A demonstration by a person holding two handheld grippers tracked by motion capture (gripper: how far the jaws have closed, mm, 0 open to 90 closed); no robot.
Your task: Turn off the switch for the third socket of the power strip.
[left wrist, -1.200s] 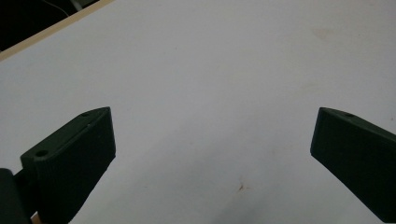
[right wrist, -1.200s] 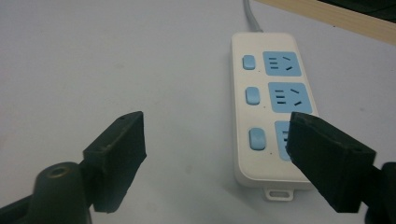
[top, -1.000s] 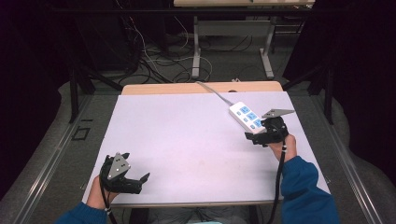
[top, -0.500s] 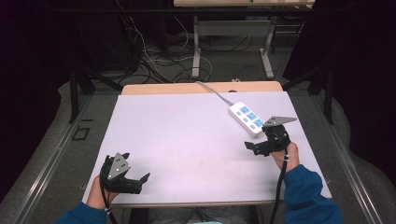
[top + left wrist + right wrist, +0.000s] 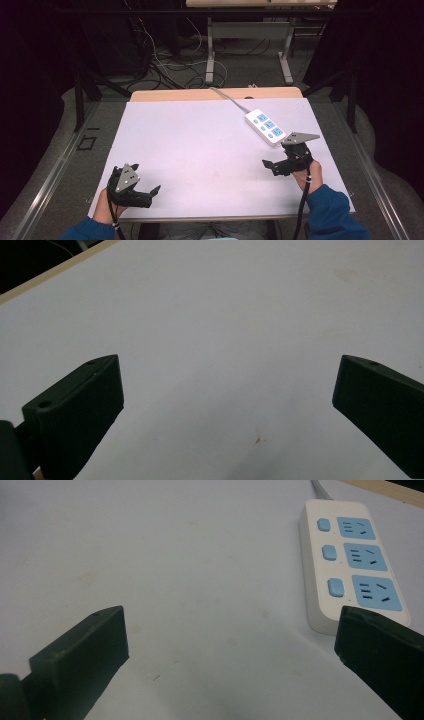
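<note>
A white power strip (image 5: pixel 266 126) with blue sockets and blue switches lies on the white table (image 5: pixel 210 145) at the far right. Its grey cable (image 5: pixel 229 99) runs off the back edge. My right gripper (image 5: pixel 270 167) hovers just in front of the strip, open with nothing between its jaws. In the right gripper view the power strip (image 5: pixel 350 565) lies ahead to the right, its near end by the right jaw of the right gripper (image 5: pixel 230 650). My left gripper (image 5: pixel 150 196) sits at the table's near left corner, open and empty. The left gripper (image 5: pixel 227 405) looks over bare tabletop.
A wooden strip (image 5: pixel 200 94) edges the back of the table. Behind it, on the floor, are tangled cables (image 5: pixel 170 60) and the metal legs of another table (image 5: pixel 211 47). Dark curtains stand on both sides.
My right gripper has drawn back toward the near edge, away from the power strip. The left gripper has stayed put.
</note>
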